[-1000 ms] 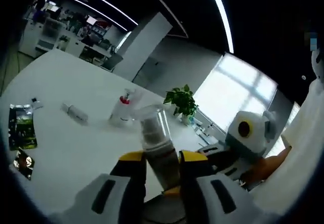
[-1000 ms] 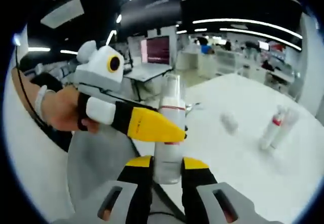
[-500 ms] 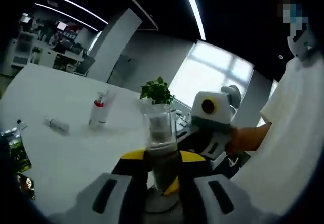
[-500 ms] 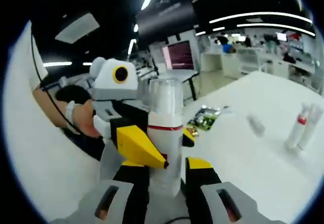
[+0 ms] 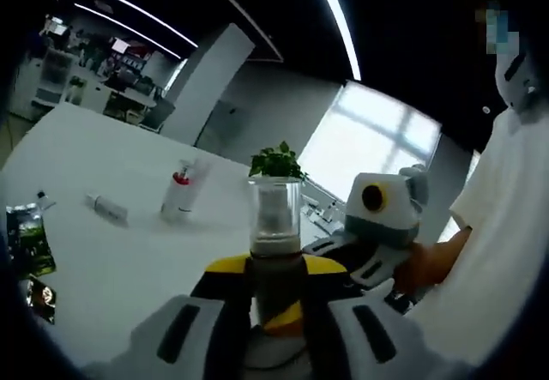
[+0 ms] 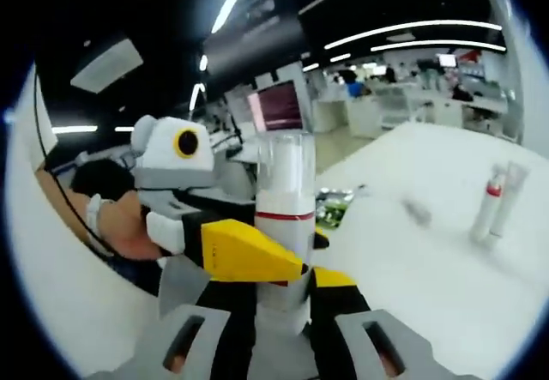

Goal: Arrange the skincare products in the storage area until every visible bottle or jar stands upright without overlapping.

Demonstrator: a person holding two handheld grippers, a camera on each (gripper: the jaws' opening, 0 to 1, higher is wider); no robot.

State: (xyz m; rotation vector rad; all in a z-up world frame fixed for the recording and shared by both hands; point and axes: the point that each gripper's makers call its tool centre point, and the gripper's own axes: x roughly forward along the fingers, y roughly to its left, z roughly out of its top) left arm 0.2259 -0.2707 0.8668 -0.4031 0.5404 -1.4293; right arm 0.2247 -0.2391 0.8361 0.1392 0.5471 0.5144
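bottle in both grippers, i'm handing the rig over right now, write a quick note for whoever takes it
Left gripper: shut on the clear-capped bottle, held upright above the white table.
Right gripper: shut on the same bottle, lower on its body; the left gripper's yellow jaw crosses in front.
On the table: two slim bottles stand upright close together, a small tube lies flat beside them, and dark sachets lie near the edge.
Done: pair upright.
Left: set the held bottle down upright, apart from the others; stand the tube up if it will stand.
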